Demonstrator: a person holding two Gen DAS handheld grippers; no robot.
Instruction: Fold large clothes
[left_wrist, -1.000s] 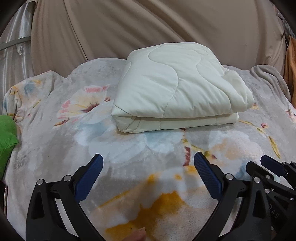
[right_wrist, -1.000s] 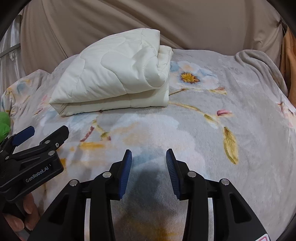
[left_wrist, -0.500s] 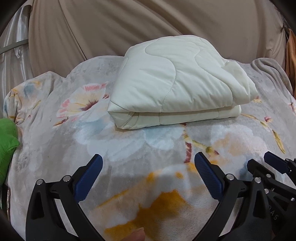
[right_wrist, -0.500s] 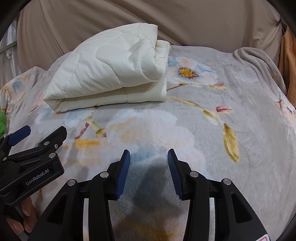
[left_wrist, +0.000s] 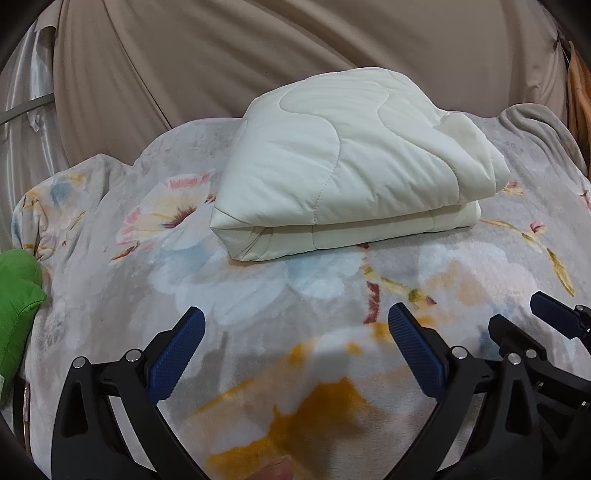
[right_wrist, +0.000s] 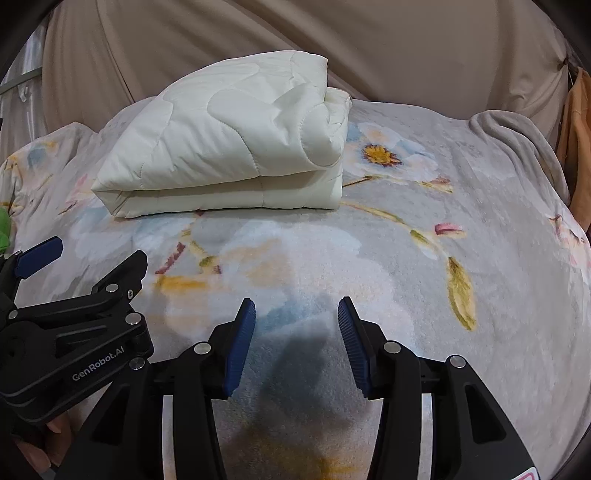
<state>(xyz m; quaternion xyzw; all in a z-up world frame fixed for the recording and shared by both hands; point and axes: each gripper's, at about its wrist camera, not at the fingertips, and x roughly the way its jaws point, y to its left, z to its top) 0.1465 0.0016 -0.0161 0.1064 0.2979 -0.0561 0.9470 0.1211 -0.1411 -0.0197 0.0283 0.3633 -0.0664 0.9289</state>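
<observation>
A cream quilted comforter (left_wrist: 351, 162) lies folded into a thick bundle on the floral blanket (left_wrist: 258, 288) at the far middle of the bed; it also shows in the right wrist view (right_wrist: 229, 147). My left gripper (left_wrist: 295, 332) is wide open and empty, above the blanket well short of the bundle. My right gripper (right_wrist: 295, 314) is open and empty, also short of the bundle. The right gripper shows at the right edge of the left wrist view (left_wrist: 528, 332); the left gripper shows at the left of the right wrist view (right_wrist: 81, 269).
The floral blanket (right_wrist: 406, 258) covers the bed. A beige curtain (left_wrist: 221, 55) hangs behind. A green cloth (left_wrist: 16, 291) lies at the left edge. Orange fabric (right_wrist: 576, 147) hangs at the far right. A grey blanket fold (right_wrist: 517, 136) bunches at the back right.
Both views have tilted a little, so the folded comforter sits slightly higher in frame. The right gripper's jaws have opened a little wider. Nothing was taken hold of.
</observation>
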